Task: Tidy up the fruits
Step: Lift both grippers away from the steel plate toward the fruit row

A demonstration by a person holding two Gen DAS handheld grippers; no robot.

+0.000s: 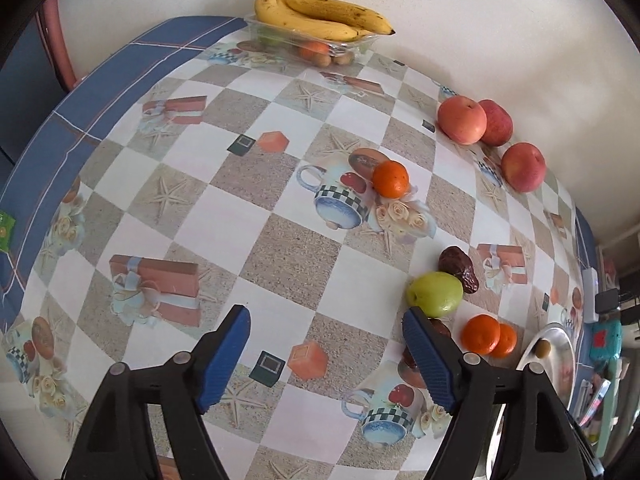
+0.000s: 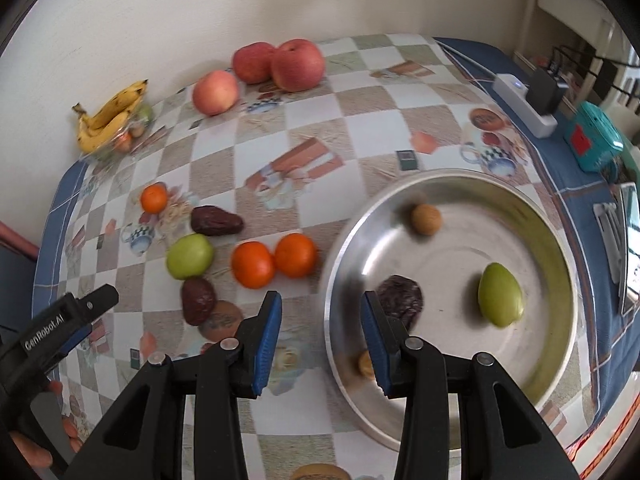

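R gripper (image 2: 320, 328) agape over metal bowl (image 2: 560, 248) rim; L gripper (image 1: 326, 354) agape, prob. hovering.

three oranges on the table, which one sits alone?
The small orange near the table's far-left side, beside the printed mug design. The other two oranges sit touching as a pair just left of the metal bowl.
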